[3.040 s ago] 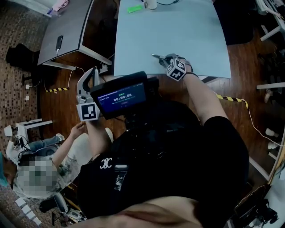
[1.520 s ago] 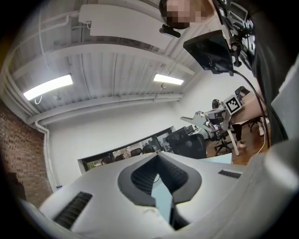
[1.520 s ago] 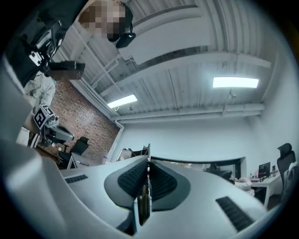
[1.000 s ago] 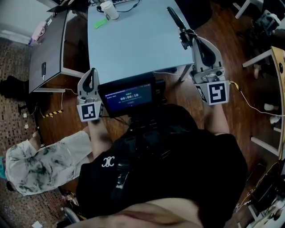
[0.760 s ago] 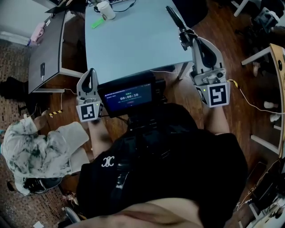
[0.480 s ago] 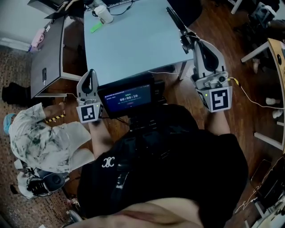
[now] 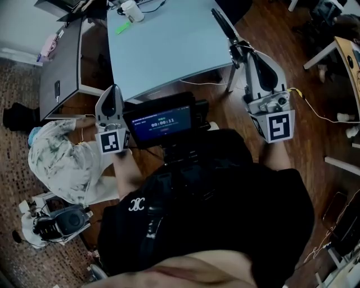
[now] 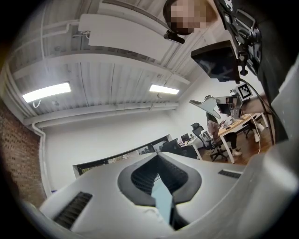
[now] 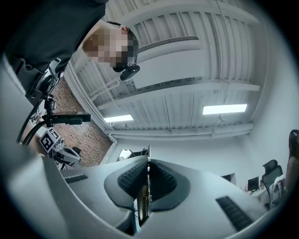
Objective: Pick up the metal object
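Observation:
The metal object [image 7: 220, 22] is a long dark tool held up off the light blue table [image 7: 169, 50]. My right gripper [image 7: 236, 48] is shut on its lower end and points upward at the right of the head view. In the right gripper view, a thin metal edge [image 9: 148, 154] stands up between the pressed pads of the right gripper [image 9: 147, 163]. My left gripper [image 7: 111, 91] is also held upright, at the left, near the table's front edge. In the left gripper view, the left gripper [image 8: 158, 158] shows its tips together against the ceiling, with nothing in them.
A white cup [image 7: 131, 9] and a green item [image 7: 122, 27] sit at the table's far end. A grey side table [image 7: 67, 50] with a phone [image 7: 57, 90] stands to the left. A person [image 7: 62, 163] bends over the floor at left. A wooden desk [image 7: 350, 62] is at right.
Three seconds ago my right gripper was down on the table at the metal object; now it holds it raised. Over the last second the person at left has shifted position.

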